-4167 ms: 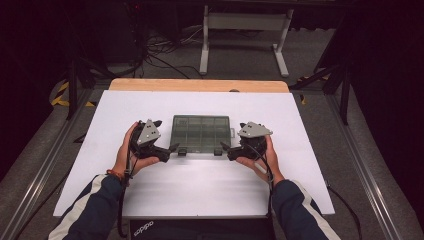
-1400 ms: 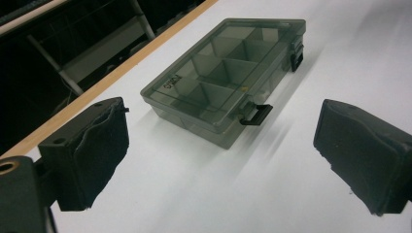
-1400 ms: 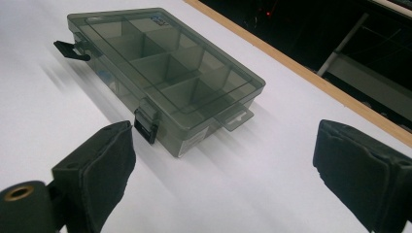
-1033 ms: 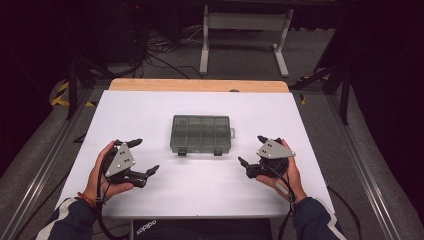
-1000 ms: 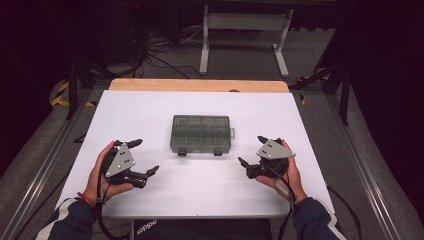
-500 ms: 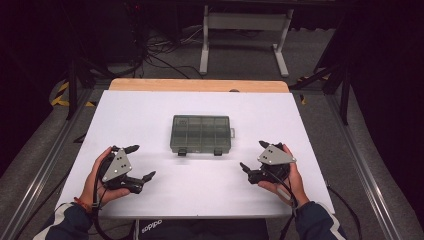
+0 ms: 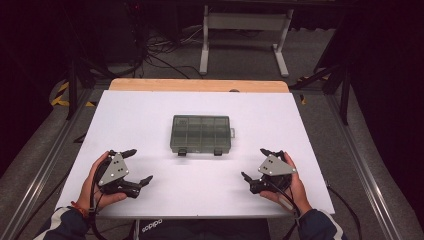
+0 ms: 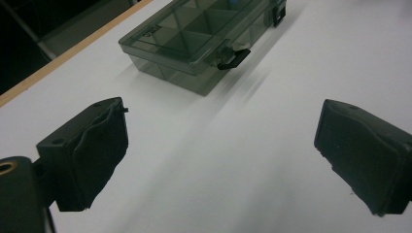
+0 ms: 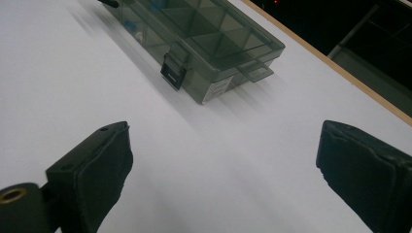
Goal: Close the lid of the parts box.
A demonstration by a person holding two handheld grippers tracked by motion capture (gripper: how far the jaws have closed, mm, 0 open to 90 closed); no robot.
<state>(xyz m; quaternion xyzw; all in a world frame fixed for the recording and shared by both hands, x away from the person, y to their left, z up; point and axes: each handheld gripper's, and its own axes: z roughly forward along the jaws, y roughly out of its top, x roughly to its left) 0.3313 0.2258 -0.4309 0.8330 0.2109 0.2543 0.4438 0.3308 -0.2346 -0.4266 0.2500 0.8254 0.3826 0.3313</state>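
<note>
A flat white desk (image 7: 150, 120) with a pale wooden strip along its far edge stands on grey floor in a dark room, cables and a metal frame behind it. One smoky translucent plastic compartment box (image 7: 201, 134), lid closed with two black latches, lies at the desk's middle. Two grippers rest near the front corners: left gripper (image 7: 138, 168) and right gripper (image 7: 256, 164), both with jaws wide apart, holding nothing.

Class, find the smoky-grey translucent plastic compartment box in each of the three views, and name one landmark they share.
High view: smoky-grey translucent plastic compartment box lies mid-table, beyond both claws.
Left gripper view: box at top centre, past the open jaws.
Right gripper view: box at top centre, running off the top edge.
Shared landmark: the table's pale wooden far edge.
</note>
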